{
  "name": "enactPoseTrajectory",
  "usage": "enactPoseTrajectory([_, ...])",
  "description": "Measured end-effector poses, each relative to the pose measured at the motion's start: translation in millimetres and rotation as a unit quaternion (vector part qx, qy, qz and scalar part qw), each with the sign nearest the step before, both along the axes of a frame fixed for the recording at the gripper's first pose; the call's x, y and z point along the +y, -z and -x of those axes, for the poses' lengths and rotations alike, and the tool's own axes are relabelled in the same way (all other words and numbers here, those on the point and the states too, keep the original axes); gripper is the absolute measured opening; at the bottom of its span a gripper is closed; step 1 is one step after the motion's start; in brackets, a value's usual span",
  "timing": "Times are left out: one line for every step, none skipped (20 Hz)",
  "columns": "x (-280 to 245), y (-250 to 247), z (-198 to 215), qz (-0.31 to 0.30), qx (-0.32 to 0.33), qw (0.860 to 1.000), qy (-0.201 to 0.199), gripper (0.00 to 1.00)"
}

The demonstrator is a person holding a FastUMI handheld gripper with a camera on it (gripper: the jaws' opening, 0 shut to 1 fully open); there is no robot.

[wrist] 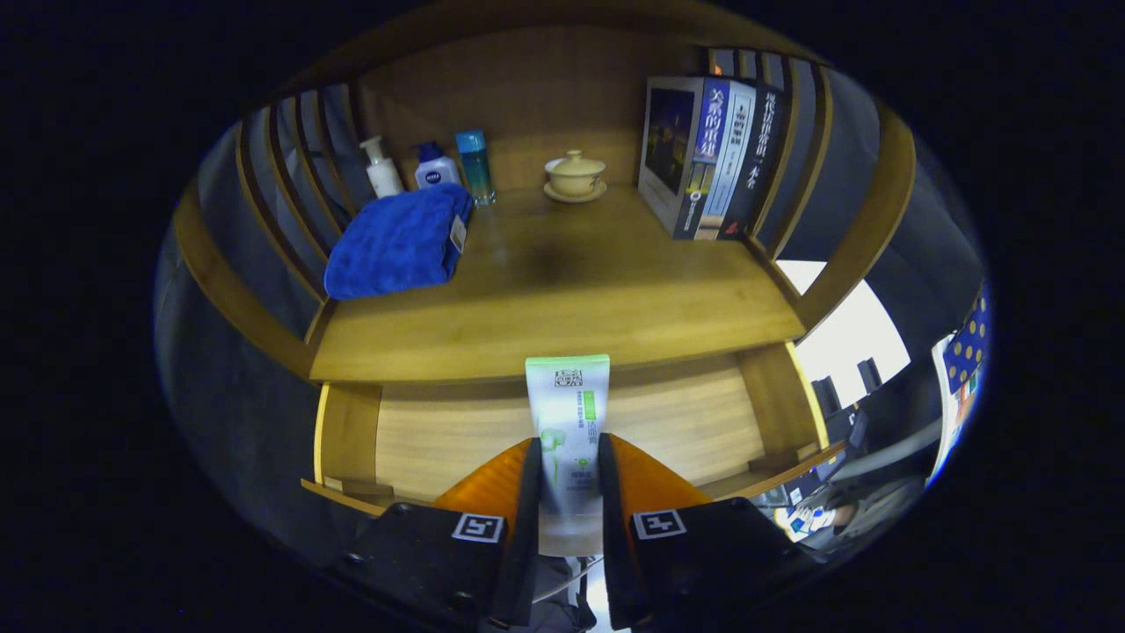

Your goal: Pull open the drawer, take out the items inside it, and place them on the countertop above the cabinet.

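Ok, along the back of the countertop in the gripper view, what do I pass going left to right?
White pump bottle → white bottle with blue cap → teal bottle → cream lidded cup on saucer → upright books. The gripper holds a white-and-green tube.

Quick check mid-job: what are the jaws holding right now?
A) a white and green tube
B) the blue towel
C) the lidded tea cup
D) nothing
A: the gripper has both jaws pressed on the white and green tube, held over the open drawer, below the countertop.
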State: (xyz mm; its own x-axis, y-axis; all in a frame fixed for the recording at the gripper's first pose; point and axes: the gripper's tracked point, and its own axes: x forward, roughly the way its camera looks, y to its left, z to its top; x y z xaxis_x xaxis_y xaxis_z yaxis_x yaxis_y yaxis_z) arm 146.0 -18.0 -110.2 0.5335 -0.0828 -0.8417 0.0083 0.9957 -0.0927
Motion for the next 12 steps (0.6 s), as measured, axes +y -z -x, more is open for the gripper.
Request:
enactPoseTrajectory([2, -5, -5, 0.000, -0.005, 1.000, -0.002, 0.40])
enactPoseTrajectory([6, -7, -12, -0.002, -0.008, 1.000, -0.004, 0.40])
enactPoseTrajectory([10, -8, -19, -0.006, -0.011, 1.000, -0.006, 0.40])
enactPoseTrajectory([13, -7, -29, -0.008, -0.014, 1.000, -0.008, 0.40])
enactPoseTrajectory([17, -5, -40, -0.011, -0.018, 1.000, -0.009, 0.40])
enactPoseTrajectory([21, -3, -51, -0.012, -0.021, 1.000, -0.011, 0.40])
enactPoseTrajectory([24, 0, -63, -0.013, -0.026, 1.000, -0.010, 0.40])
enactPoseTrajectory([28, 2, -74, -0.014, -0.028, 0.999, -0.011, 0.40])
enactPoseTrajectory([30, 5, -86, -0.015, -0.031, 0.999, -0.010, 0.40])
enactPoseTrajectory([32, 7, -99, -0.016, -0.034, 0.999, -0.010, 0.40])
enactPoseTrajectory([33, 9, -111, -0.016, -0.038, 0.999, -0.007, 0.40])
enactPoseTrajectory([33, 12, -125, -0.017, -0.044, 0.999, -0.006, 0.40])
